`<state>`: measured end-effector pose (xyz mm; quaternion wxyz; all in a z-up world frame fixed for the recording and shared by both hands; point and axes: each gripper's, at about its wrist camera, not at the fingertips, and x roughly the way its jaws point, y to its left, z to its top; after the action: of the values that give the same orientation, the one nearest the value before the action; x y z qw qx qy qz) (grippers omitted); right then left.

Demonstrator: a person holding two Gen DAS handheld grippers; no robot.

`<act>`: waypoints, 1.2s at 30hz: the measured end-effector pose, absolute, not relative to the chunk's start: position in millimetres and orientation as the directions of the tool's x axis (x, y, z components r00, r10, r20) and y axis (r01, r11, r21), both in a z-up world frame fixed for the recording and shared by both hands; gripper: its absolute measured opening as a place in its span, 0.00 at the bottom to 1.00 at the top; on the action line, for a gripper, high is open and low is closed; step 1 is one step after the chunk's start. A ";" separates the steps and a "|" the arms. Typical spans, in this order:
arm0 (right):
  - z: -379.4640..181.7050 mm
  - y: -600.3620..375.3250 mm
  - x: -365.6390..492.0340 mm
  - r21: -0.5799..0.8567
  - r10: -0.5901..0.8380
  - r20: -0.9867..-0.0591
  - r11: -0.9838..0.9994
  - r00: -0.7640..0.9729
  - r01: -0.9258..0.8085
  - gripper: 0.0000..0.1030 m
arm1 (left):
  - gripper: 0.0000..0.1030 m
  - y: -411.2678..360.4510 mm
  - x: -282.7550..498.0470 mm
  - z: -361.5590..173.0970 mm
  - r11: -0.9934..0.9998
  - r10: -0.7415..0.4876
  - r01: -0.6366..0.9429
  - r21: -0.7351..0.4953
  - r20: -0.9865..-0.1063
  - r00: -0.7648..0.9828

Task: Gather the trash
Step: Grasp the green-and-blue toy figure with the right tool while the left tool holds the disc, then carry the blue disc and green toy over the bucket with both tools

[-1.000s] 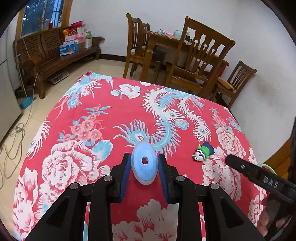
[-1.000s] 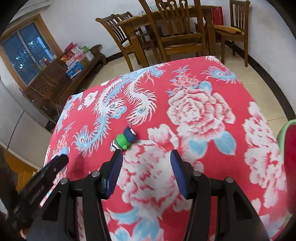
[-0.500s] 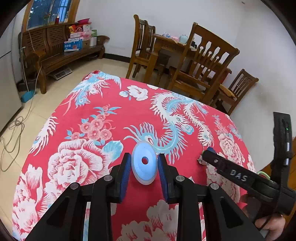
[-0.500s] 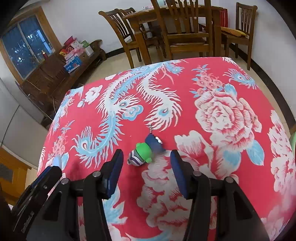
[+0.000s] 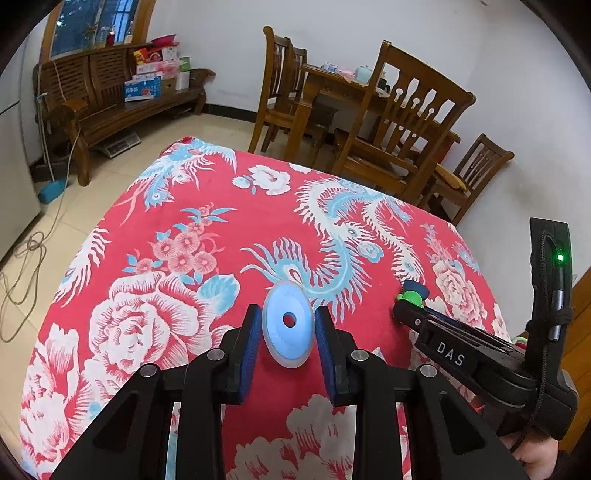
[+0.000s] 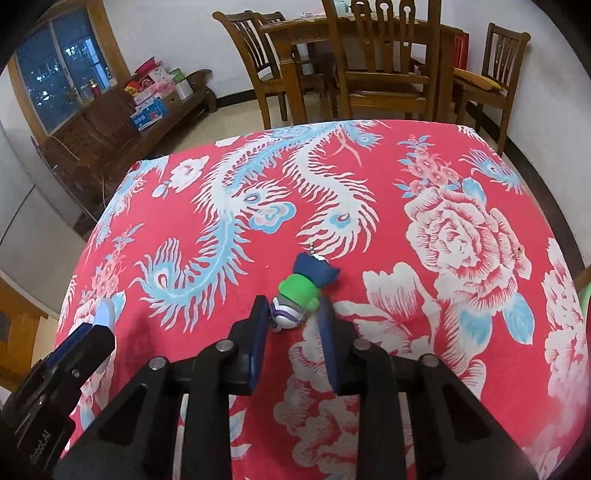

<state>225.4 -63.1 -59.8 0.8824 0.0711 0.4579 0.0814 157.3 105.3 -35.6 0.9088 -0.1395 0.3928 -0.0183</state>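
Observation:
My left gripper (image 5: 288, 325) is shut on a pale blue disc with a centre hole (image 5: 287, 325), held above the red floral tablecloth (image 5: 166, 258). A small toy figure with a green body and dark blue cap (image 6: 301, 291) lies on the cloth. My right gripper (image 6: 293, 310) is open, its jaws on either side of the toy's near end. In the left wrist view the right gripper (image 5: 402, 315) reaches in from the right, with the toy (image 5: 413, 293) at its tip. In the right wrist view the left gripper (image 6: 88, 332) shows at the lower left with the disc (image 6: 104, 312).
The table's far edge drops to a tiled floor (image 5: 110, 177). Wooden chairs (image 5: 399, 125) and a dining table (image 6: 332, 33) stand beyond it. A wooden bench (image 5: 110, 99) with boxes is at the far left. A green rim (image 6: 585, 295) peeks in at the right.
My right gripper has moved forward to the toy, which now sits between its open jaws. My left gripper still holds the disc and has shifted slightly.

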 end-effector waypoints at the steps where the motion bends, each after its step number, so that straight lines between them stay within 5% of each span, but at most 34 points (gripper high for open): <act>1: -59.8 -65.2 224.1 0.215 0.222 -0.796 0.973 0.563 -0.080 0.27 | 0.29 104.4 156.8 -35.3 0.961 -0.143 -0.075 -0.267 -0.709 0.691; 36: 7.7 -204.5 81.6 0.242 0.183 -0.651 0.970 0.737 -0.027 0.28 | 0.29 -24.4 113.2 -0.4 0.950 -0.310 0.198 -0.239 -0.682 0.662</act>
<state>81.6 -204.5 7.7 0.9255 0.1085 0.3585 0.0569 113.2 -24.4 -0.4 0.9087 -0.0722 0.3866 -0.1399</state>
